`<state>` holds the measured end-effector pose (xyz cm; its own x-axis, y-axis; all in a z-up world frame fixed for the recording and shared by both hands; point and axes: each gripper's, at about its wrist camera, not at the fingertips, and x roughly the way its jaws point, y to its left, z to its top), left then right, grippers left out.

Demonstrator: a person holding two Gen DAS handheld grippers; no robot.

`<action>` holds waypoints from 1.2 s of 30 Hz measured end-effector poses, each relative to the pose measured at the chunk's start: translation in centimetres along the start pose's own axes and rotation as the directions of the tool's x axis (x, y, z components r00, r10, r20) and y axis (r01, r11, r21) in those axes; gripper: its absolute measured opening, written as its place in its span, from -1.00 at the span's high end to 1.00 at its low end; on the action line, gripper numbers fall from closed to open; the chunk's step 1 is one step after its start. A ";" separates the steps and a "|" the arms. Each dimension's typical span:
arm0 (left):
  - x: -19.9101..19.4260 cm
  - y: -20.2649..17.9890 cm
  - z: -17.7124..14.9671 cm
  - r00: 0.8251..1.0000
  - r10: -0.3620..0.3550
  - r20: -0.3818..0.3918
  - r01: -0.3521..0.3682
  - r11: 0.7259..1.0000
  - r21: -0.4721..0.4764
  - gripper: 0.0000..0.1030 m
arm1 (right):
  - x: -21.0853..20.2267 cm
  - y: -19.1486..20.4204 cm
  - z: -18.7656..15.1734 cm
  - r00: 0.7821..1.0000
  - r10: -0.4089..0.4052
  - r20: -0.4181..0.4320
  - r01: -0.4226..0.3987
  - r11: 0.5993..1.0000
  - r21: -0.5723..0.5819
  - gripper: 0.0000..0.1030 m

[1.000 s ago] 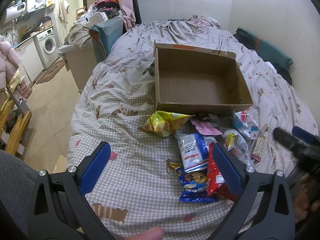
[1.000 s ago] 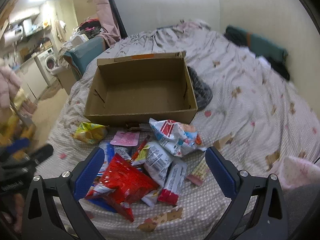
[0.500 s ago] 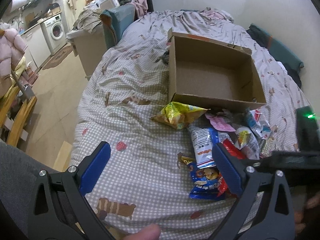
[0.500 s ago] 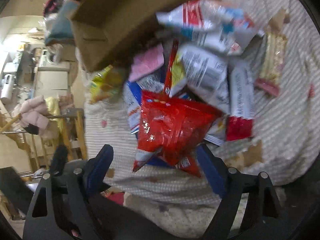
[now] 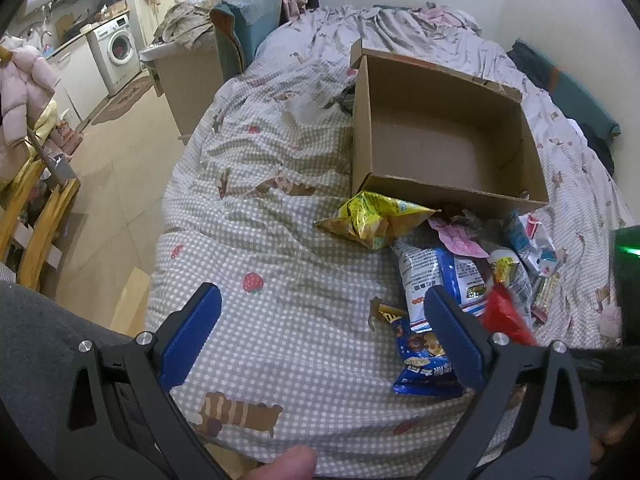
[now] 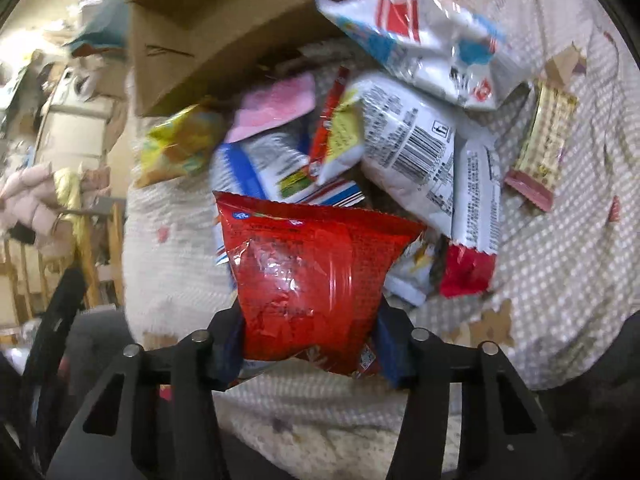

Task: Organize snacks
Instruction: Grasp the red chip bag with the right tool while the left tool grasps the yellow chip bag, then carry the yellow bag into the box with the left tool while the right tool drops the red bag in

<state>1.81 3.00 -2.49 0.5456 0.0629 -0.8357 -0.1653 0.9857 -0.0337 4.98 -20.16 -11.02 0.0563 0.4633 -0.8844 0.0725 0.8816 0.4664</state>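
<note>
— One bag at a time? Which now?

— My right tongs (image 6: 310, 344) are clamped on the red snack bag (image 6: 316, 276), pinching its lower end just above the snack pile (image 6: 408, 136) on the bed (image 5: 280, 264). My left tongs (image 5: 320, 316) hang wide, holding nothing.

— Which way does it point?

— Long axis runs away from me, top seam toward the cardboard box (image 5: 444, 148). Next, I judge, comes a carry over the near wall, then release inside.
</note>
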 end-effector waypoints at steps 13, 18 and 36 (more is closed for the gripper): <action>7.3 -1.4 4.7 0.978 -0.052 -0.204 0.059 0.998 0.028 -0.94 | -9.1 1.2 5.0 0.952 0.182 0.245 -0.134 0.970 -0.201 -0.04; 11.8 -3.1 5.9 0.953 -0.073 -0.293 0.086 0.996 0.034 -0.94 | -8.2 -1.7 6.3 0.947 0.167 0.275 -0.132 0.981 -0.138 -0.04; 16.2 -5.4 6.7 0.969 -0.063 -0.237 0.079 0.995 0.055 -0.36 | -6.9 -3.8 7.4 0.953 0.158 0.259 -0.141 0.987 -0.082 -0.04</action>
<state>17.00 -0.28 -12.16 0.3444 -0.0387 -0.9380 -0.0768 0.9946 -0.0692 11.73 -27.35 -6.52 0.3227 0.5573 -0.7650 -0.0180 0.8117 0.5837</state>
